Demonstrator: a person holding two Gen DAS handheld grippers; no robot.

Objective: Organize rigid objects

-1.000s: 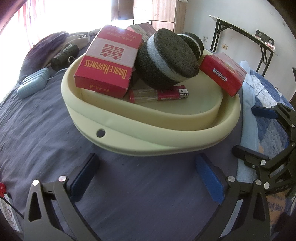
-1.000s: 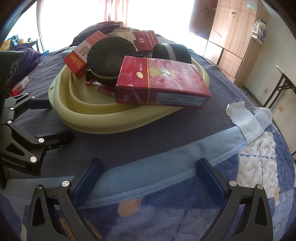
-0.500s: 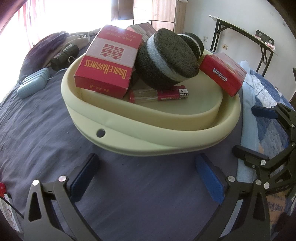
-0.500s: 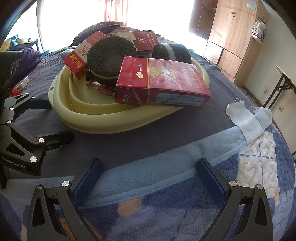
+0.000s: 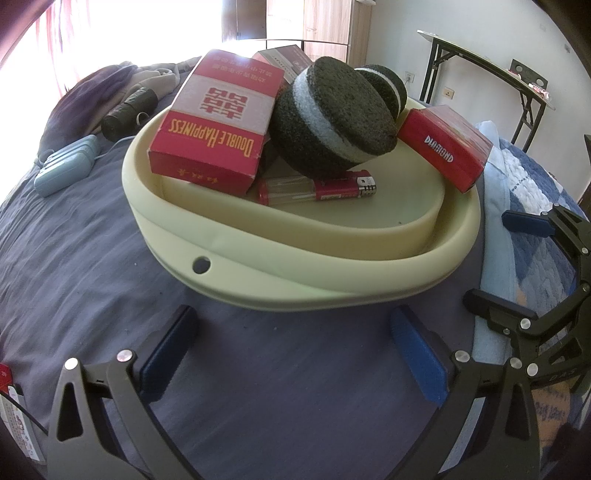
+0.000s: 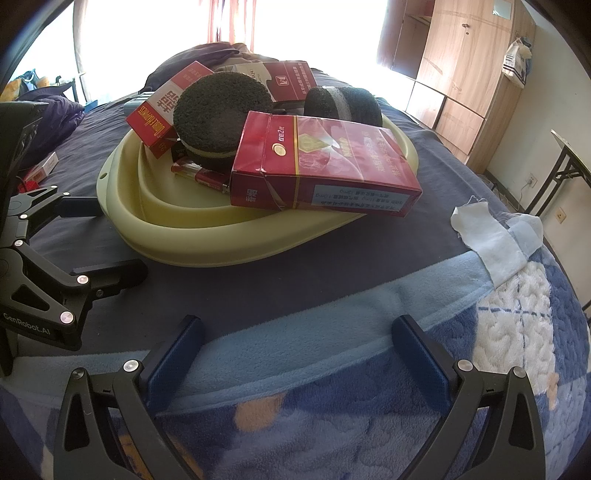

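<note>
A pale yellow basin (image 5: 258, 280) sits on the bed just ahead of the left gripper (image 5: 295, 350), whose jaws stand wide apart and empty. The right gripper (image 6: 295, 354), likewise spread and holding nothing, rests over the blue blanket (image 6: 369, 424) near the basin's side. Inside lie a red box (image 5: 218, 122) reading "DOUBLE HAPPINESS", another (image 5: 443, 147) marked "DIAMOND", two dark round sponges (image 5: 332, 118) and a red lighter (image 5: 317, 188).

We're in a home bedroom — bed w/ fleece blanket (image 6: 406, 387), wooden wardrobe (image 6: 461, 70), curtained window (image 6: 229, 22).
</note>
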